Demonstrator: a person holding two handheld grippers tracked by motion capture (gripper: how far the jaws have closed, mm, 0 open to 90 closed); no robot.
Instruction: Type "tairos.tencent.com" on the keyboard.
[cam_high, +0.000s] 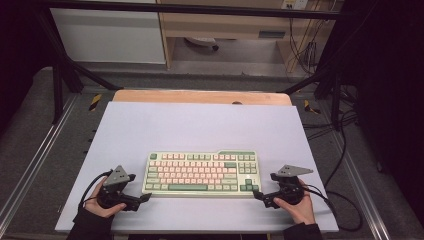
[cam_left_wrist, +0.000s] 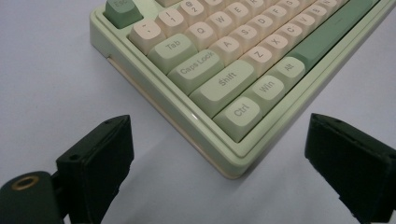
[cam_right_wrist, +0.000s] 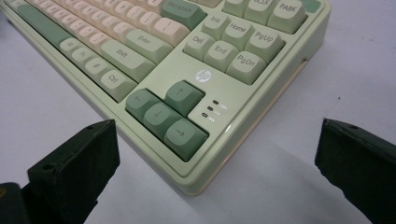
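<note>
Two grippers, left gripper (cam_high: 145, 198) and right gripper (cam_high: 257, 194), jaws spread, are flanking my keyboard (cam_high: 201, 173); I'm risking an uneven pinch skewing it across the table (cam_high: 200, 125).

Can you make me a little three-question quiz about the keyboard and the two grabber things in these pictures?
1. True or false: the left gripper is squeezing the keyboard.
2. Which keys sit at the keyboard corner nearest the right gripper? A) arrow keys B) Tab key C) Esc key
3. Fill in: in the left gripper view, the key at the corner nearest the jaws reads ____.

Key:
1. False. Its jaws stand open on either side of the near left corner, not pressing it.
2. A. The dark green arrow keys.
3. Ctrl.
</note>
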